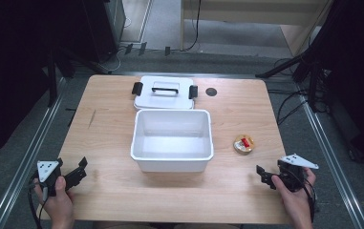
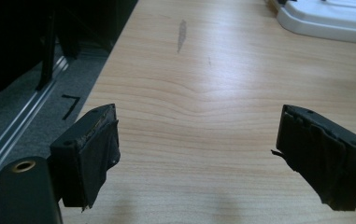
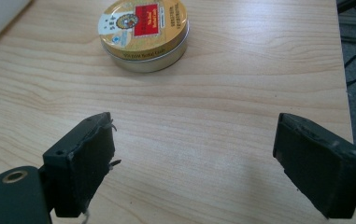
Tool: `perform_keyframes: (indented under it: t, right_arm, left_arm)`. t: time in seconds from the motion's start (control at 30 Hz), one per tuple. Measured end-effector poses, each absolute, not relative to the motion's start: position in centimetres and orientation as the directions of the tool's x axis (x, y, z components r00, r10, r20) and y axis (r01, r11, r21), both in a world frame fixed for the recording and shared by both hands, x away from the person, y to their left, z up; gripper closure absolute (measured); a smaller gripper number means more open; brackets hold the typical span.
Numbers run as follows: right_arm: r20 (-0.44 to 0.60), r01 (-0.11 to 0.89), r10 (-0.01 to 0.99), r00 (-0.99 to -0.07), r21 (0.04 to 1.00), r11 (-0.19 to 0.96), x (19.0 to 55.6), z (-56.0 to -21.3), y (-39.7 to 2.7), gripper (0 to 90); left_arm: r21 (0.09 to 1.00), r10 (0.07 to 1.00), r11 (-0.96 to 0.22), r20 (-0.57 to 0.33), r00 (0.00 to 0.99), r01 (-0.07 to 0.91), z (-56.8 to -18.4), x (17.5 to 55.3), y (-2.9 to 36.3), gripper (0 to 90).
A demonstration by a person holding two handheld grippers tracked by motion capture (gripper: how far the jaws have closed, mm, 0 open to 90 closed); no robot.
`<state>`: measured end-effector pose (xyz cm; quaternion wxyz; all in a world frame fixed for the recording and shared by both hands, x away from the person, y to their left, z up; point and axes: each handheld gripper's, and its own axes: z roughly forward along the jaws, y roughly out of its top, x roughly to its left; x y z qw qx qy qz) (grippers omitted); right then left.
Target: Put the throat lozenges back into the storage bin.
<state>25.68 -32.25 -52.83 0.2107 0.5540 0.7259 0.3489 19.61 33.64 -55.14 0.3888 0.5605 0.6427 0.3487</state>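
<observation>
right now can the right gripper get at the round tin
Probably yes: the right gripper stands open, aimed at the tin, with bare table between them.

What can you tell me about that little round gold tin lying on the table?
The small round gold metal tin is flat and shallow, with a silvery side wall and a closed lid bearing a red label and small print too fine to read. It lies lid up on the light wooden table, right of the open white plastic box and apart from it. Nothing touches it; the right tool, jaws open, points at it from short of it.
</observation>
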Motion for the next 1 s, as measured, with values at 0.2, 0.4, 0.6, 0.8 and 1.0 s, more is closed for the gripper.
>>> perform_keyframes:
  t: [0.2,0.4,0.6,0.8,1.0]
  right_arm:
    - [0.027,0.715,0.944,-0.33,0.66,0.231,26.8,-52.4,-31.5,12.2]
    - [-0.023,0.767,0.926,-0.377,0.552,0.326,28.4,-51.3,-30.2,11.7]
    - [-0.042,0.808,0.919,-0.391,0.462,0.365,29.9,-50.1,-29.4,11.7]
    - [-0.051,0.837,0.904,-0.424,0.359,0.412,31.3,-49.4,-28.5,10.2]
    - [-0.033,0.859,0.891,-0.454,0.252,0.447,32.7,-49.3,-27.3,4.1]
  left_arm:
    - [0.874,0.993,0.114,-0.118,-0.021,0.472,-55.2,19.8,33.5,13.8]
    - [0.868,0.995,0.091,-0.101,-0.005,0.487,-55.2,19.9,33.4,13.8]
    - [0.867,0.996,0.075,-0.09,0.007,0.493,-55.2,19.9,33.1,13.8]
    - [0.867,0.996,0.08,-0.094,0.004,0.493,-55.2,19.9,33.2,13.8]
    - [0.865,0.996,0.079,-0.093,0.003,0.495,-55.2,20.0,33.2,13.8]
